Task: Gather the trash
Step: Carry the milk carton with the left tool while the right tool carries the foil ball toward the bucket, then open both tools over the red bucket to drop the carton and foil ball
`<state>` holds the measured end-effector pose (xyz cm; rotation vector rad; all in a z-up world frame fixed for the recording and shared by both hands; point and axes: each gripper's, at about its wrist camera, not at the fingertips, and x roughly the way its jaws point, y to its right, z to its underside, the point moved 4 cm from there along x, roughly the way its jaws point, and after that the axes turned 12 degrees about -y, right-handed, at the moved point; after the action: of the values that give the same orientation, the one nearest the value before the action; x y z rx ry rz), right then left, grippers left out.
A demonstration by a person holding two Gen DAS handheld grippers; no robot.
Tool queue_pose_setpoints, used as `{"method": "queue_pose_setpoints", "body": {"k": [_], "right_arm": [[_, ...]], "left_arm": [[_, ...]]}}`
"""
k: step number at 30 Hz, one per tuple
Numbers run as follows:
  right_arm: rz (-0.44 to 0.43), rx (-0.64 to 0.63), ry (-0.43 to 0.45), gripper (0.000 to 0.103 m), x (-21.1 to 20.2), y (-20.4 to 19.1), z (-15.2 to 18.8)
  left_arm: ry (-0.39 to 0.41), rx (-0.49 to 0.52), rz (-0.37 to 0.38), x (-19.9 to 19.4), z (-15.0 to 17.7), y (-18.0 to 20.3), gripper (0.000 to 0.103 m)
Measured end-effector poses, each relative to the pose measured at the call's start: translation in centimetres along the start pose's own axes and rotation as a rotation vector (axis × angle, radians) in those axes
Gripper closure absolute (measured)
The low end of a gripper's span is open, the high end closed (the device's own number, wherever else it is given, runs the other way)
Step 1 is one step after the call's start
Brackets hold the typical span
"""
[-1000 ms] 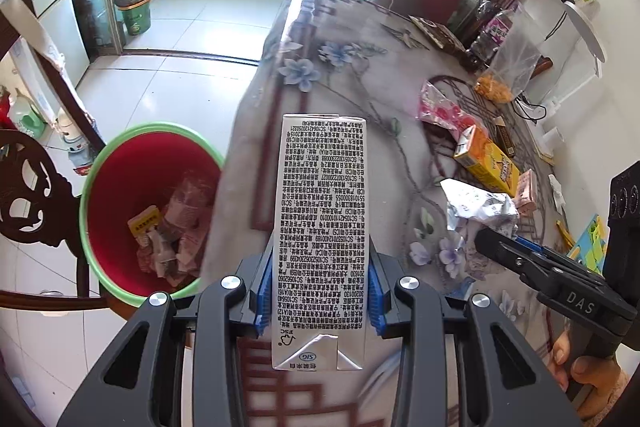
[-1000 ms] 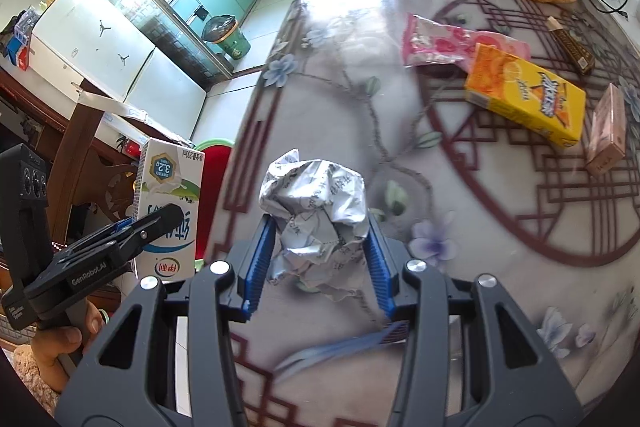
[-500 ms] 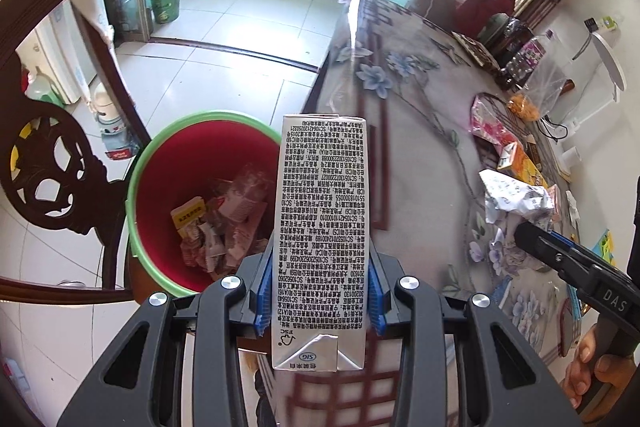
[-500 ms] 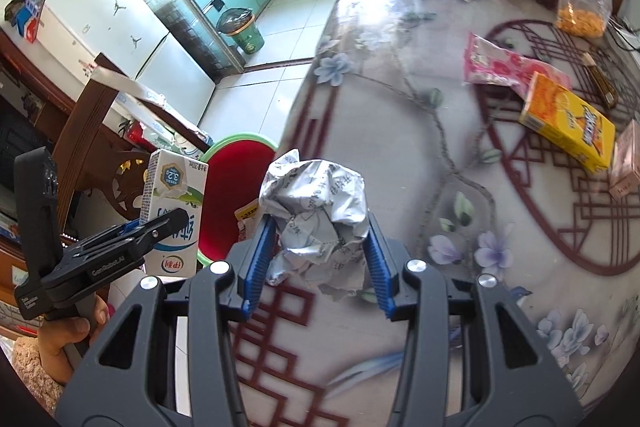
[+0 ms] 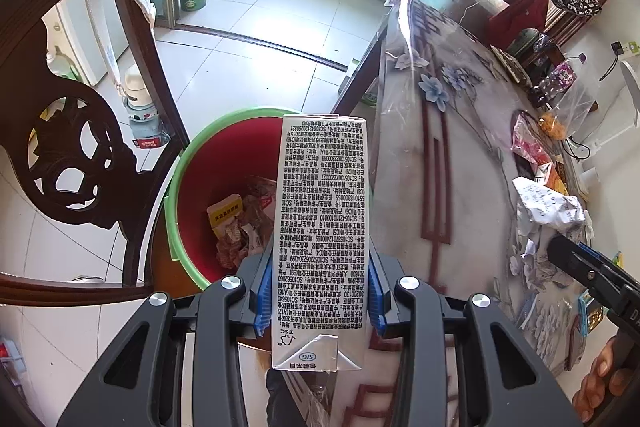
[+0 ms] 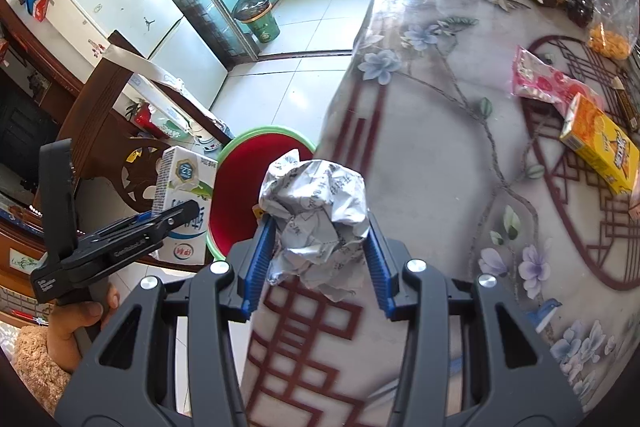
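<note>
A milk carton (image 5: 320,227) is clamped upright in the left gripper (image 5: 318,295) above the near rim of the red bin (image 5: 188,195), ready for dropping. Crumpled foil (image 6: 316,215) is gripped by the right gripper (image 6: 318,267) at the table's (image 6: 440,147) left edge, for the same bin.

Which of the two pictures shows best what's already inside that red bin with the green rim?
The left wrist view: it looks down into the red bin, showing crumpled wrappers and a yellow packet at the bottom. The right wrist view shows only part of its rim and inner wall, behind the crumpled foil wrapper.
</note>
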<state>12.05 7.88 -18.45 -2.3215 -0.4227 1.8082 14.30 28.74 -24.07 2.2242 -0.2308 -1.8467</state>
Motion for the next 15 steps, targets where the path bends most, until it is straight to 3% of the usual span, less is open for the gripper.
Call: {"method": "queue_pose_setpoints", "body": {"k": [15], "right_arm": [[0.006, -0.049, -0.050, 0.059, 2.5, -3.0, -2.3]], "left_arm": [[-0.057, -0.041, -0.031, 2.8, -1.3, -3.6, 0.068]]}}
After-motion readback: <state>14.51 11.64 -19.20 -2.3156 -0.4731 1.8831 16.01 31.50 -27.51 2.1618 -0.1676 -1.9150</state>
